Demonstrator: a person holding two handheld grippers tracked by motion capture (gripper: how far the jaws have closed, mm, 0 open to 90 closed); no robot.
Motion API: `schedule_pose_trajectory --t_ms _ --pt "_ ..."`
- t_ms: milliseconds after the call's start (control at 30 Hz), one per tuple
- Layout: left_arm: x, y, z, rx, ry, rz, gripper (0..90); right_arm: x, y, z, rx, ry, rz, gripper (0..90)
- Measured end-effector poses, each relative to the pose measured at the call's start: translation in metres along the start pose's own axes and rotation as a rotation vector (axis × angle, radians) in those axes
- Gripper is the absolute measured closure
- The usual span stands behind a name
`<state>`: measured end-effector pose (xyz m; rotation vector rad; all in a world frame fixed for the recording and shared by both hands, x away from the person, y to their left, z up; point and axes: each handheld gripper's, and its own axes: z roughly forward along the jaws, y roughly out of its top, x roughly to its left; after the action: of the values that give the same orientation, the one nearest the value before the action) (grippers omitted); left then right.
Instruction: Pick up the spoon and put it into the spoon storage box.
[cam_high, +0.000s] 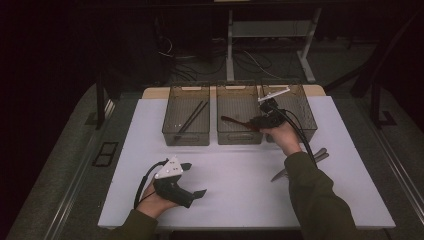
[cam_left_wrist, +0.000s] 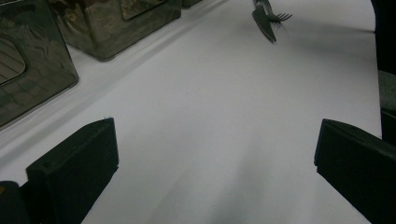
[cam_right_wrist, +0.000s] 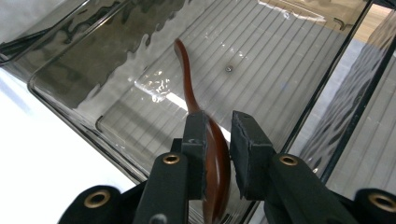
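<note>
Sorting cutlery into bins: a brown wooden spoon is being set into the middle bin of 3.

High view, layout: 3 smoked plastic bins stand in a row at the far edge of the white table; the left bin holds dark chopsticks, the middle bin receives the spoon, and the right bin stands behind the working hand.

High view, right gripper: reaches across the wall between the middle and right bins, its nose toward the spoon.

High view, left gripper: rests low on the near-left table, apart from everything, jaws spread.

High view, remaining pieces: a knife and a fork lie near the right sleeve.

Left gripper view: both jaws stand wide apart with bare table between them; knife and fork lie far ahead, bins at upper left.

Right gripper view, jaws: the spoon stands edgewise between the 2 pads, its handle running down into the middle bin; the left pad lies against it, the right pad stands just clear, so the pinch looks released.

Step in hand, judged: letting go of the spoon inside the middle bin.

Next move, judged: widen the jaws fully, lift straight out clear of the bin walls, then go for the knife or fork.
</note>
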<state>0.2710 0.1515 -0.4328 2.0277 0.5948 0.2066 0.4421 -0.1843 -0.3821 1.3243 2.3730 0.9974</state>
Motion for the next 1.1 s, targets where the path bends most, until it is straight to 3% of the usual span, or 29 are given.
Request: schedule_pose_trajectory --t_ms 133,467,633,1100 --pt "0.0 0.0 0.0 0.0 0.001 0.001 0.0 0.0 0.001 -0.004 -0.021 -0.002 0.004 69.6" --pt "0.0 0.0 0.0 -0.001 0.001 -0.003 0.0 0.0 0.0 -0.032 -0.125 0.058 0.029 52.2" --pt "0.0 0.0 0.0 0.001 0.002 -0.003 0.0 0.001 -0.005 -0.047 -0.154 0.086 0.004 44.1" --pt "0.001 0.0 0.0 0.003 0.004 -0.005 0.0 -0.002 -0.036 -0.079 -0.204 0.082 -0.048 40.9"
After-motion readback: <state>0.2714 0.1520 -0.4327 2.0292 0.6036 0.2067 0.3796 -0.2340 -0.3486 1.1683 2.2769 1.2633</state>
